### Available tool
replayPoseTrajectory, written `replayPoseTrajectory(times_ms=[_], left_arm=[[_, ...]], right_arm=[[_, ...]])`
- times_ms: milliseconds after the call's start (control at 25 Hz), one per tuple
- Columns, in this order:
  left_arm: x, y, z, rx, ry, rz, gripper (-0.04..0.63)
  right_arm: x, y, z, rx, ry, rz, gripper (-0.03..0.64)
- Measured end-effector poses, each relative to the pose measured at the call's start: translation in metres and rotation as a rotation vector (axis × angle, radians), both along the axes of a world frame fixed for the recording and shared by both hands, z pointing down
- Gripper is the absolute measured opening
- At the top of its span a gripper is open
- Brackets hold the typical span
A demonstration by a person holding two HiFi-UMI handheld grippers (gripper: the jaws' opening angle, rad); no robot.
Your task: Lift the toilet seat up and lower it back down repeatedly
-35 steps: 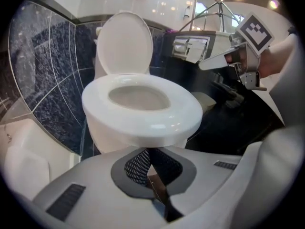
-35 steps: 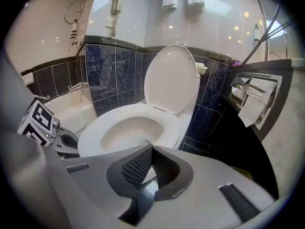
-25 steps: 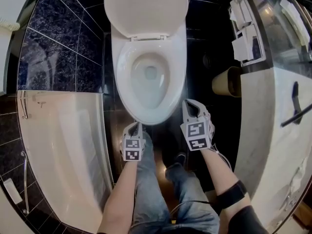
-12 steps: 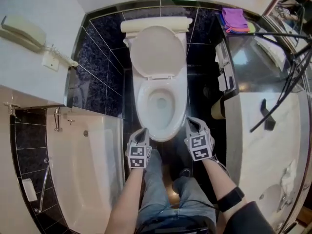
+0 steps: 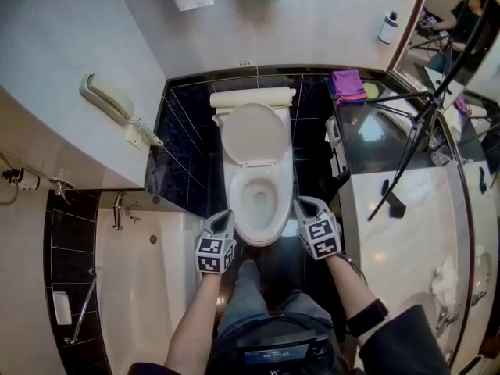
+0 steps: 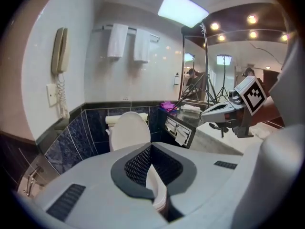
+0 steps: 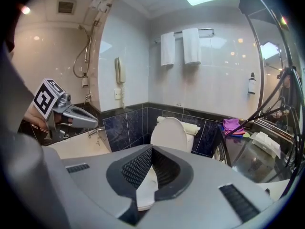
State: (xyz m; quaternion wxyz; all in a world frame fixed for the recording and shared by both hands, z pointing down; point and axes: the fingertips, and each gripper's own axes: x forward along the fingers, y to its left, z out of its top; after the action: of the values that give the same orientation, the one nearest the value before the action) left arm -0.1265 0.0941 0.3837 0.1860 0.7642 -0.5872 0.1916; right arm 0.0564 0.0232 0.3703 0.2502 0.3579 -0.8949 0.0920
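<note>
Down at the bottom of the head view, both grippers hang just short of the toilet. The left gripper (image 5: pixel 223 217) is at about 7 o'clock off the bowl (image 5: pixel 286 180) and the right gripper (image 5: pixel 301 204) at about 4 o'clock, and neither is touching it. Both sets of jaws are pressed together with nothing between them, and all you see past the tips is the toilet further off.

As far as I can tell the toilet seat (image 5: pixel 260 237) lies flat on the bowl, while the lid (image 5: pixel 256 133) stands upright at 12 o'clock against the back.

My guess on handling is that the seat is stiff moulded plastic, fairly light, glossy and pretty slippery. It's an oval ring hinged at the 12 o'clock end, so the front lip at 6 o'clock is the spot to grab because it gives the most leverage. You could hook under it or pinch the rim. It won't flex, but it'll slam if you let go, so lower it gently.

Everything around it is hard and shiny. There are dark veined tiles (image 5: pixel 183 162), a smooth white bathtub (image 5: pixel 133 287) at 8 o'clock and a pale marble-look counter (image 5: pixel 391 233) at 3 o'clock. A soft purple cloth (image 5: pixel 348 84) sits folded at 1 o'clock.
</note>
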Motion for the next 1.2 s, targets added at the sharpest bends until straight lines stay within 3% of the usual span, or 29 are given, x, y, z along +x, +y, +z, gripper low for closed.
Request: replayPoseTrajectory(times_ms=[360, 760, 1200], left_arm=[[-0.003, 0.014, -0.078, 0.080, 0.009, 0.027, -0.009], [-0.009, 0.039, -0.086, 0.095, 0.008, 0.023, -0.009], [-0.009, 0.048, -0.087, 0.125, -0.006, 0.015, -0.009]], right_arm=[[0.018, 0.024, -0.060, 0.070, -0.008, -0.028, 0.018], [0.049, 0.034, -0.056, 0.052, -0.007, 0.028, 0.020], [0.050, 0.043, -0.050, 0.033, 0.004, 0.021, 0.020]])
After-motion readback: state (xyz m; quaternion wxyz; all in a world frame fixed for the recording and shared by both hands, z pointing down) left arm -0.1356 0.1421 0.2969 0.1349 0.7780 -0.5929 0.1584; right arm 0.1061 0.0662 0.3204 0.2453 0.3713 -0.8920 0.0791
